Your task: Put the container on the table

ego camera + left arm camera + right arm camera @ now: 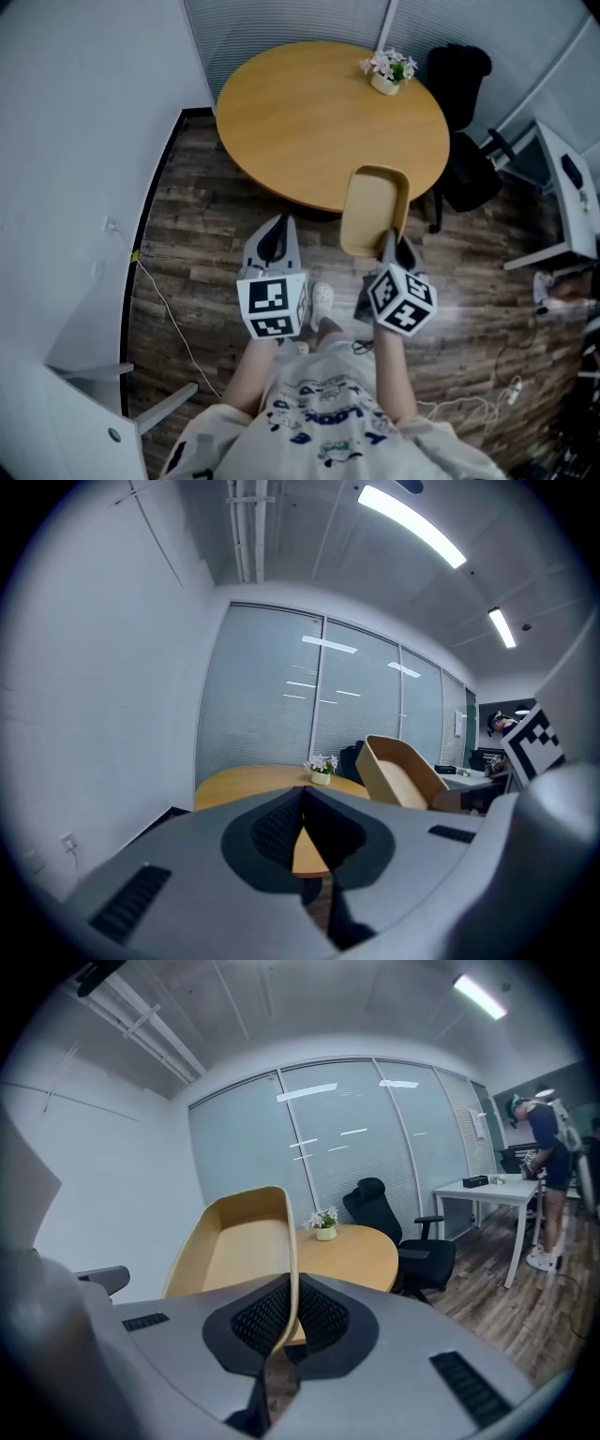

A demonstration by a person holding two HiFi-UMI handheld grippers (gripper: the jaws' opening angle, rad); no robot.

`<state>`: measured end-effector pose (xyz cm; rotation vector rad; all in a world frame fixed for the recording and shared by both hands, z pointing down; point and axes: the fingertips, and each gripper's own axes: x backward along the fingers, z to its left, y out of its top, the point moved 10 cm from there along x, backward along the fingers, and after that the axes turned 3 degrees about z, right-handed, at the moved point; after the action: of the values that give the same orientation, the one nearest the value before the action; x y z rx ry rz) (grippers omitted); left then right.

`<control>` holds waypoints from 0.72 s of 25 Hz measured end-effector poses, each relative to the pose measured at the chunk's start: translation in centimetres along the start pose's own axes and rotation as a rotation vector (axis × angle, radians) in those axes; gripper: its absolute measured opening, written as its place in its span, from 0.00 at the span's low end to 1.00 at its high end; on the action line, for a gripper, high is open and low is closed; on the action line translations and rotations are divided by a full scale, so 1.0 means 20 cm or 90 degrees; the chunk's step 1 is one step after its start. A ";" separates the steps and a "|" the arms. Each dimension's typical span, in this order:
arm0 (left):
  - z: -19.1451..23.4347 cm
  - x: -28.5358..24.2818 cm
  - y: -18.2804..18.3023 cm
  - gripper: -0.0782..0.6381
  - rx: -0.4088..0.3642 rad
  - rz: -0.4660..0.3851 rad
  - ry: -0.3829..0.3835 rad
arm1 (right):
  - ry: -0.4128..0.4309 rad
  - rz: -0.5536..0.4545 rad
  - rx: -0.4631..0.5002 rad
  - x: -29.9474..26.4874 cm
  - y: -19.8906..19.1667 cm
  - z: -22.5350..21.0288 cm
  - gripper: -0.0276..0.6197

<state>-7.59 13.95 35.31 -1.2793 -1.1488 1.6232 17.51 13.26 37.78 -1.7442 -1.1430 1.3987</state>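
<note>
Round wooden table [319, 112] sits upper centre on the dark plank floor [206, 216], a small flower pot [387, 71] near its upper-right edge.

The table [309, 122] top lies bare across its near, middle and left parts. A flowerpot [386, 73] stands at its far right edge. A chair [472, 178] crowds the right side, a wall [84, 141] the left.

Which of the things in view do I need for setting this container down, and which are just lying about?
For the job:
- container, clamped by its wall in the right gripper
- round table

Just lying about:
- flower pot near the table's far edge
- black chair
- white desk
- left gripper, shut and empty
</note>
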 end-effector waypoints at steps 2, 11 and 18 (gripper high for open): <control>0.00 -0.07 0.02 0.11 -0.001 0.000 0.006 | 0.004 0.001 0.000 -0.08 0.04 -0.02 0.06; -0.01 -0.39 0.14 0.11 0.003 -0.006 0.044 | 0.041 0.015 0.014 -0.44 0.22 -0.06 0.06; -0.03 -0.61 0.22 0.11 0.008 -0.010 0.071 | 0.071 0.024 0.021 -0.68 0.37 -0.08 0.06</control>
<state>-4.53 1.43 34.65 -1.3330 -1.0769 1.5254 20.02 -2.16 37.73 -1.8056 -1.0259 1.3171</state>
